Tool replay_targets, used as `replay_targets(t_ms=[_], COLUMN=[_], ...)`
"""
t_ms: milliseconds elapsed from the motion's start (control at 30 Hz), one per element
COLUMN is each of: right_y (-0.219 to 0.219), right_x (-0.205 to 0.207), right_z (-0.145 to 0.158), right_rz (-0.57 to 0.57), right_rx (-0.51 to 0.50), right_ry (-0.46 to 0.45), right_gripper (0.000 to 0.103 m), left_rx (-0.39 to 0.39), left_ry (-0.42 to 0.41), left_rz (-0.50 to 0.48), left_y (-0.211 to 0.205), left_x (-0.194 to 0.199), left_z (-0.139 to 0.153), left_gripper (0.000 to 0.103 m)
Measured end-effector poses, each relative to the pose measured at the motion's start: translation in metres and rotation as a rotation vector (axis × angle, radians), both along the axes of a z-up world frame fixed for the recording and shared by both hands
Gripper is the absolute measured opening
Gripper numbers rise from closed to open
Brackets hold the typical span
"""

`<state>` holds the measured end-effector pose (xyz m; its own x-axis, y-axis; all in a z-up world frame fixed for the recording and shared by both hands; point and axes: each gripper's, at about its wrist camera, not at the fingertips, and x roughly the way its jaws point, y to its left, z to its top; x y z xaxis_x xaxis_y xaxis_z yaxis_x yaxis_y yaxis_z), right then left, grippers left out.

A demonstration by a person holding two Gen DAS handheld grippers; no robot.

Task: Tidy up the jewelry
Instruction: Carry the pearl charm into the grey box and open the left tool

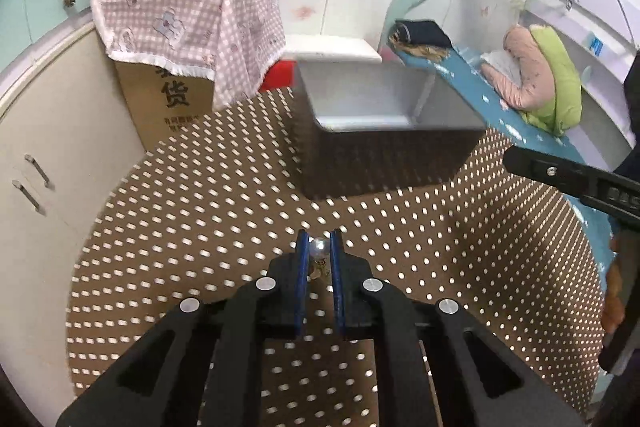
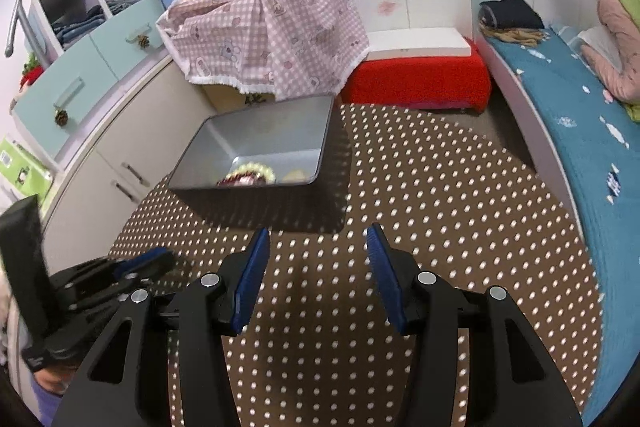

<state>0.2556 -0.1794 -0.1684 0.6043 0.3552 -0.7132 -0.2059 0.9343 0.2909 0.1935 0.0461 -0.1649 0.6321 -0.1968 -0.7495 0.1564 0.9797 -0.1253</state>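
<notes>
My left gripper (image 1: 319, 247) is shut on a pearl earring (image 1: 320, 249); its gold part hangs between the blue pads above the brown dotted table (image 1: 200, 227). The grey box (image 1: 372, 103) stands ahead of it, its inside hidden from this view. In the right wrist view the grey box (image 2: 260, 139) holds beaded bracelets (image 2: 248, 175) and a pale piece (image 2: 296, 175). My right gripper (image 2: 318, 247) is open and empty over the table, in front of the box. The left gripper (image 2: 148, 261) shows at the lower left there.
A cardboard box under a pink checked cloth (image 1: 188, 19) stands behind the table on the left. A red stool with a white board (image 2: 416, 75) is at the back. A blue bed (image 2: 580, 131) runs along the right. White cabinets (image 1: 40, 155) are on the left.
</notes>
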Motion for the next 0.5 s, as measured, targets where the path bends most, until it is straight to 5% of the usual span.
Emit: replay_targets(t_ms=[400, 500], right_y=[0.008, 0.016], right_x=[0.041, 0.054], right_z=[0.008, 0.005], right_rz=[-0.068, -0.063], right_rx=[-0.060, -0.090], right_ry=[-0.004, 0.008], right_gripper=[0.049, 0.041], left_rx=[-0.094, -0.089], left_ry=[-0.129, -0.135], left_rz=[-0.030, -0.058], left_y=[0.007, -0.008], left_x=[0.027, 0.043], left_z=[0.071, 0.079], left_gripper=[0.009, 0.009])
